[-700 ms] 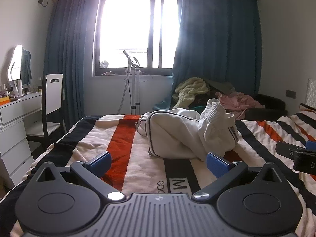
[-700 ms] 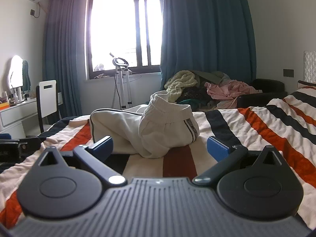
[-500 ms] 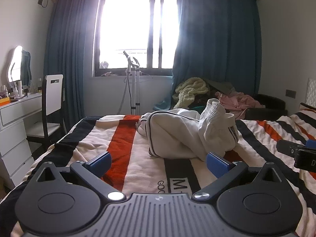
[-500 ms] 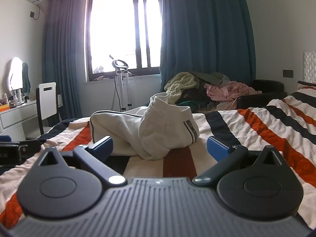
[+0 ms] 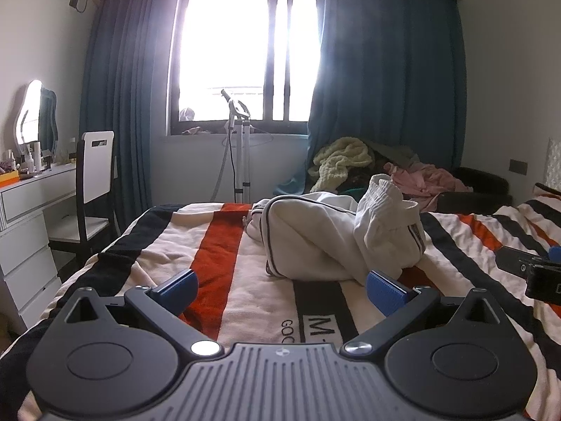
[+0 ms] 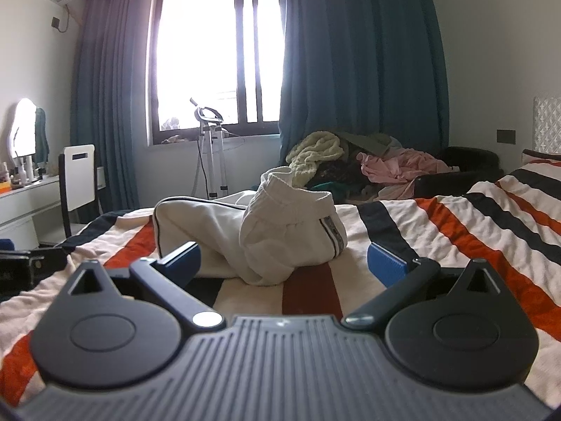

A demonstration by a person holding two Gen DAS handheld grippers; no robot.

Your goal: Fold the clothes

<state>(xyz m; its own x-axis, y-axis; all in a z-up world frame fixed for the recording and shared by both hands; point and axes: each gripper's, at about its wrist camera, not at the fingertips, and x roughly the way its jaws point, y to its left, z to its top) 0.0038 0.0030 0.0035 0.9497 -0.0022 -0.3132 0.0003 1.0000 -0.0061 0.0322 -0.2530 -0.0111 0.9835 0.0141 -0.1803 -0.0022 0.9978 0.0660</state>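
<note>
A crumpled cream garment with dark piping point(image 5: 326, 242) lies bunched on the striped bed point(image 5: 217, 245), its ribbed waistband sticking up. It also shows in the right wrist view point(image 6: 280, 235). My left gripper point(image 5: 280, 289) is open and empty, low over the blanket just short of the garment. My right gripper point(image 6: 284, 263) is open and empty, close in front of the garment. Each gripper shows at the edge of the other's view: the right one point(image 5: 533, 270) and the left one point(image 6: 24, 263).
A pile of other clothes point(image 5: 385, 168) lies on a dark couch point(image 6: 466, 168) beyond the bed. A garment steamer stand point(image 5: 240, 154) stands under the window. A white desk point(image 5: 28, 207) and chair point(image 5: 94, 182) are at the left.
The right gripper has edged slightly forward and to the right. The garment and the left gripper have not visibly moved.
</note>
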